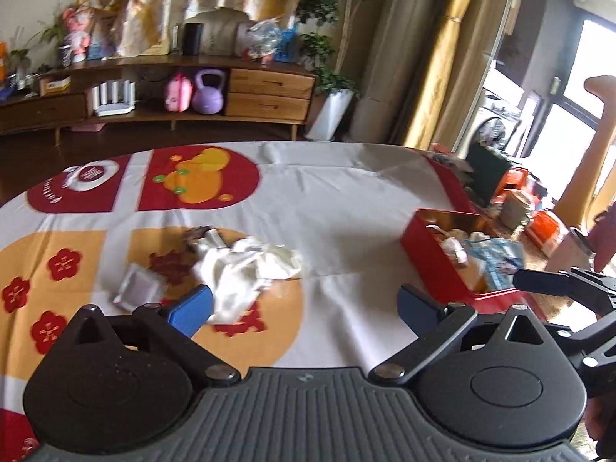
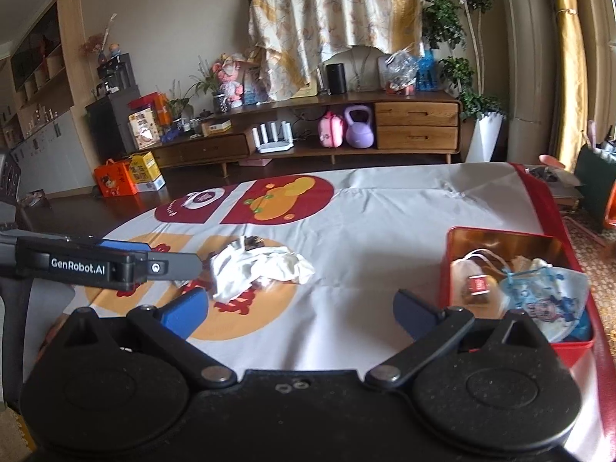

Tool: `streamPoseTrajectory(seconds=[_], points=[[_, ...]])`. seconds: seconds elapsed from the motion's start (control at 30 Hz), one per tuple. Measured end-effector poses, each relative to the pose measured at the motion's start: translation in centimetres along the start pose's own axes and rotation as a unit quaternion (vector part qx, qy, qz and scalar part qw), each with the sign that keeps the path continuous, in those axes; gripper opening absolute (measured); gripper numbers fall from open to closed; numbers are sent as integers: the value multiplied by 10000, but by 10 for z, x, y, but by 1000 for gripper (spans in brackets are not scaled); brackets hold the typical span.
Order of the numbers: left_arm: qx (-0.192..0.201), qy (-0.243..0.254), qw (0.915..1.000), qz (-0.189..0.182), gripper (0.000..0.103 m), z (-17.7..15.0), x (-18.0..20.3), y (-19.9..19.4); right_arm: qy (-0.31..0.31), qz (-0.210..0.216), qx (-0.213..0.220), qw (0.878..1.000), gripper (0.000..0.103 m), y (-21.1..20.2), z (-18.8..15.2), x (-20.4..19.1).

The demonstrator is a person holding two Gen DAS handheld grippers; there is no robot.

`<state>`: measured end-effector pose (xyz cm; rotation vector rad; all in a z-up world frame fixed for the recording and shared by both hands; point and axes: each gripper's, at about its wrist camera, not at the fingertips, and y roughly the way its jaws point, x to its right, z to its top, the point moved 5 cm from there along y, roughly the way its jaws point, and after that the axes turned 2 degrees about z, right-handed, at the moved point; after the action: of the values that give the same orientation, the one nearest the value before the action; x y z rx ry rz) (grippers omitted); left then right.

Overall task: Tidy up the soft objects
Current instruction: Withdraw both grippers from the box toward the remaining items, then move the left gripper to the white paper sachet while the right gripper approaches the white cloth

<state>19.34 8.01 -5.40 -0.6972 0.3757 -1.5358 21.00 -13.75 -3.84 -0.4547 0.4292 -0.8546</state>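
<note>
A crumpled white cloth (image 1: 246,269) (image 2: 258,269) lies on the patterned tablecloth (image 1: 346,200) (image 2: 385,223), with a small dark item at its far edge. A silvery square packet (image 1: 138,288) lies left of the cloth. A red tin box (image 1: 442,273) (image 2: 512,238) at the right holds a pouch, a blue printed face mask (image 2: 550,300) and other soft items. My left gripper (image 1: 304,308) hangs open above the table, its left finger just before the cloth, nothing between its jaws. My right gripper (image 2: 300,308) is open and empty, between cloth and box. The left gripper's body (image 2: 107,263) shows at the left of the right wrist view.
Beyond the table stands a long wooden sideboard (image 2: 415,123) with a purple kettlebell (image 2: 358,127), a pink bag and toys. Potted plants (image 2: 481,88) and curtains stand at the right. Orange boxes (image 2: 115,183) sit on the floor at the left.
</note>
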Motion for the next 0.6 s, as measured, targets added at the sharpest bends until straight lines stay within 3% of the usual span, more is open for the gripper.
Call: streamPoseTrajectory(seconds=[0.4, 0.6], points=[[-2, -367, 9954, 886, 102, -11, -106, 8, -266, 335, -539, 9976, 102, 50, -3, -30], [-155, -361, 9915, 1244, 102, -23, -132, 33, -599, 433, -673, 9950, 102, 79, 1, -44]])
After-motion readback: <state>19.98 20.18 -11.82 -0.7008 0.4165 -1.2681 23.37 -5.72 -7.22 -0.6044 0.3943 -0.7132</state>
